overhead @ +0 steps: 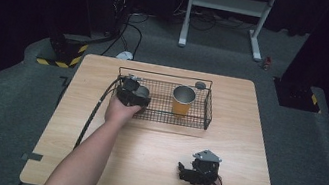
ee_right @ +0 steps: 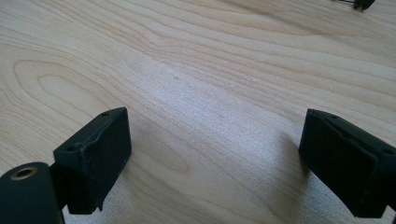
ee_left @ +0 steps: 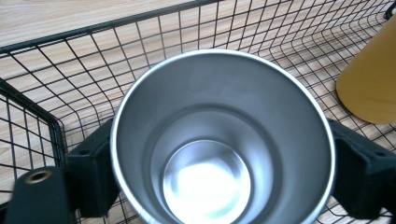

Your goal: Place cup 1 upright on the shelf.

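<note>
A steel cup [ee_left: 219, 140] stands mouth-up in the left end of a black wire basket [overhead: 165, 76]. My left gripper [overhead: 133, 92] reaches down into the basket, and in the left gripper view [ee_left: 219, 182] its black pads [ee_left: 93, 172] flank the cup's wall, spread wide; the cup's rim hides their faces. To the cup's right stands an orange cup [overhead: 183, 100] with a steel inside, at the right edge of the left gripper view [ee_left: 373, 79]. My right gripper [overhead: 186, 171] rests near the table's front right; its jaws [ee_right: 215, 158] are open over bare wood.
The basket sits at the back middle of the wooden table [overhead: 246, 136]. A small dark round object [overhead: 200, 85] lies by the basket's back rim. A cable [overhead: 96, 111] trails from the left gripper over the table's left side. Grey floor surrounds the table.
</note>
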`<state>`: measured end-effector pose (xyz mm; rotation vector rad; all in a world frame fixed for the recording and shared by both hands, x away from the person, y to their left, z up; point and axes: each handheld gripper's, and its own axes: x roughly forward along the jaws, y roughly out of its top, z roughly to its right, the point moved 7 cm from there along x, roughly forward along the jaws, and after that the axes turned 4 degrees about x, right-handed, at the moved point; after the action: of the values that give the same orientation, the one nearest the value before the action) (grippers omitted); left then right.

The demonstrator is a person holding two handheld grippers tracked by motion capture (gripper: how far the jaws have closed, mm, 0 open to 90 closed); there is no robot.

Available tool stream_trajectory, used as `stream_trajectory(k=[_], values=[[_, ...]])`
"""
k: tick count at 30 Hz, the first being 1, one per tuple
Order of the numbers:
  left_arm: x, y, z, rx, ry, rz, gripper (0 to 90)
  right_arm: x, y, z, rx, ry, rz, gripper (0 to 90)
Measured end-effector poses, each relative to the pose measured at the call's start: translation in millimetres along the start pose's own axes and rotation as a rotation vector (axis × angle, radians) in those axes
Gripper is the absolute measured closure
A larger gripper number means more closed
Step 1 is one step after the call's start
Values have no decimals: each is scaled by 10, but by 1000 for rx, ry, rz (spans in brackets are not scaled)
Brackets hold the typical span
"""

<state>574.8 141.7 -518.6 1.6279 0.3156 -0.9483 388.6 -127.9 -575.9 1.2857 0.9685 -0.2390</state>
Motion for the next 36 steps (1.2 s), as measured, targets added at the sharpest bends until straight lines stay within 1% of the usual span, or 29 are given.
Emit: stream_trajectory(k=[2,3,4,6,9,13,14,17,18,21,23,24,27,28,29,30,31,32,33,36], values=[[-5,1,-5,5,2,-3,95,0,0,0,0,0,0,91],[-11,12,-1,5,2,7,82,0,0,0,0,0,0,91],[-36,34,-2,13,14,14,60,0,0,0,0,0,0,92],[-57,61,-6,16,22,32,38,0,0,0,0,0,0,91],[-70,74,-12,18,29,39,1,0,-1,-1,2,-1,-1,91],[-92,97,-17,18,27,55,1,0,-1,-1,1,0,-1,91],[-115,115,-24,14,35,71,1,-1,-1,-1,2,0,-1,91],[-140,130,-32,17,39,80,1,0,-1,-1,2,-1,-1,91],[-160,145,-34,16,33,88,1,0,-1,-1,2,0,-1,91],[-192,162,-32,15,33,96,1,0,0,0,0,0,0,92],[-227,184,-16,17,32,111,1,0,-1,-1,2,-1,-1,91],[-268,204,-4,20,24,122,1,0,0,-3,4,0,0,91],[-305,211,6,21,21,124,1,0,1,-1,1,1,0,91],[-328,217,23,20,15,129,1,0,0,-2,3,0,0,91],[-340,223,33,26,12,131,1,0,1,-1,2,0,1,91],[-380,248,65,34,2,144,2,0,0,-2,3,0,0,91],[-380,248,65,34,2,144,2,0,0,-2,3,0,0,91],[-414,252,90,46,-2,147,2,0,0,-3,4,0,0,91],[-414,252,90,46,-2,147,2,0,0,-3,4,0,0,91],[-477,237,167,49,-17,159,2,-1,-1,-4,4,0,-2,91]])
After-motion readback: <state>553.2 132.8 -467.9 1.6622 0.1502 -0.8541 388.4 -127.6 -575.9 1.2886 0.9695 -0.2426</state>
